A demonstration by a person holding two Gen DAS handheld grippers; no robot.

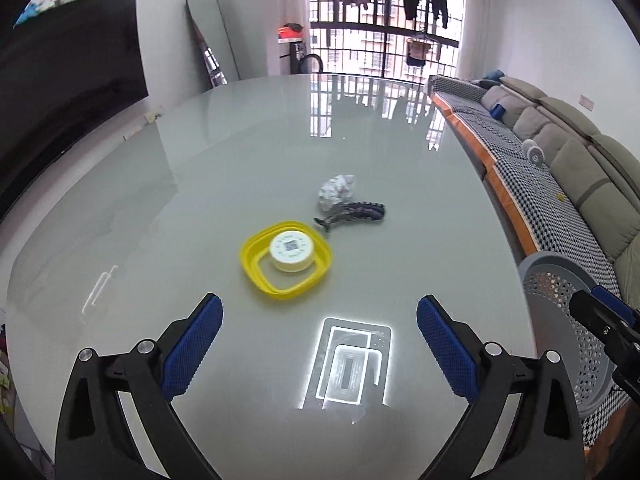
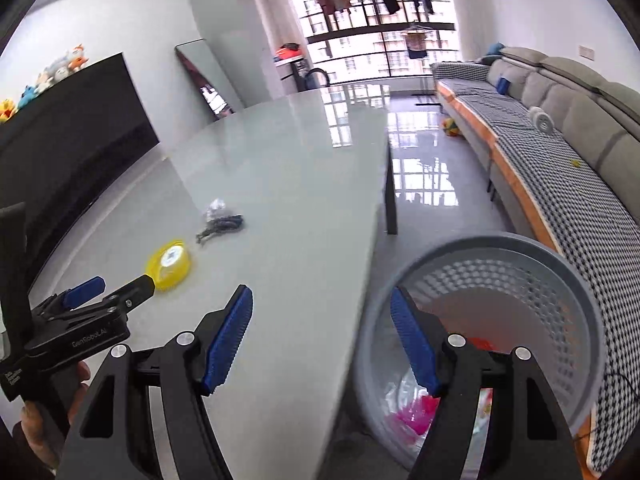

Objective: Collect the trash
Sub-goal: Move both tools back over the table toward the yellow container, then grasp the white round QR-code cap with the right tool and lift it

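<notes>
On the glossy grey table point(image 1: 200, 200) lie a yellow plastic lid point(image 1: 286, 261) with a white round cap point(image 1: 291, 249) on it, a crumpled white paper ball point(image 1: 336, 191) and a dark wrapper point(image 1: 352, 213). My left gripper point(image 1: 320, 320) hovers open just short of the yellow lid, nothing between its fingers. My right gripper point(image 2: 322, 312) is open and empty, straddling the table's right edge and the rim of the grey perforated basket point(image 2: 560, 276). The basket holds pink and clear trash. In the right wrist view the lid point(image 2: 168, 265) and the wrapper point(image 2: 220, 225) lie far left.
The basket point(image 1: 560, 304) stands on the floor between the table and a long sofa point(image 2: 560, 152) with a checked cover. A black TV point(image 1: 68, 80) stands along the left wall. A hand point(image 2: 48, 412) holds the left gripper's handle. The balcony window lies beyond.
</notes>
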